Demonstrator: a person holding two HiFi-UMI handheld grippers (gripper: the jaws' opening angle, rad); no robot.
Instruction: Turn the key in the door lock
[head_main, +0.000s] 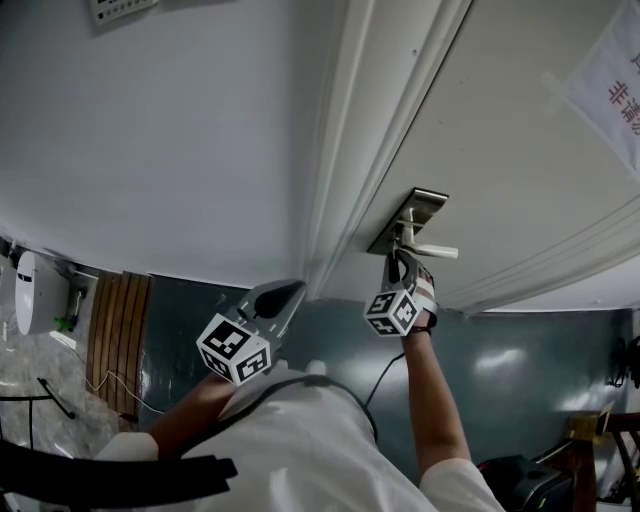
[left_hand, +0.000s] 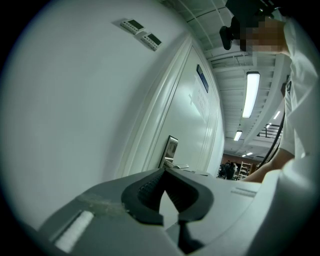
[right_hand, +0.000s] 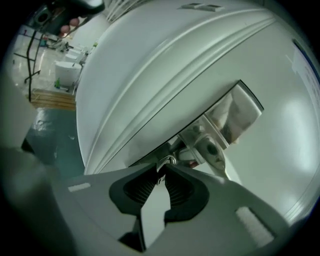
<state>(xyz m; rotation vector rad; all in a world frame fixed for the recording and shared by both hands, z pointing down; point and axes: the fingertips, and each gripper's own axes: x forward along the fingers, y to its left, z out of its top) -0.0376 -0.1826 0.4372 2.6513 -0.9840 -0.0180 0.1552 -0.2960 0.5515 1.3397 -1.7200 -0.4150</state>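
Observation:
The door's metal lock plate (head_main: 412, 212) carries a lever handle (head_main: 432, 248). My right gripper (head_main: 401, 258) reaches up to the plate just below the handle. In the right gripper view the plate (right_hand: 236, 111) and handle hub (right_hand: 214, 150) fill the upper right, and the small metal key (right_hand: 163, 168) with its ring sticks out of the lock. My right gripper (right_hand: 161, 172) is shut on that key, rolled at a slant. My left gripper (head_main: 290, 292) hangs by the door frame, apart from the lock, and its jaws (left_hand: 164, 171) are shut on nothing.
The moulded door frame (head_main: 345, 170) runs between wall and door. A paper notice (head_main: 612, 85) is taped to the door. Two wall control panels (left_hand: 142, 33) sit high up. A slatted wooden bench (head_main: 118, 340) and a white appliance (head_main: 33, 292) stand on the floor at left.

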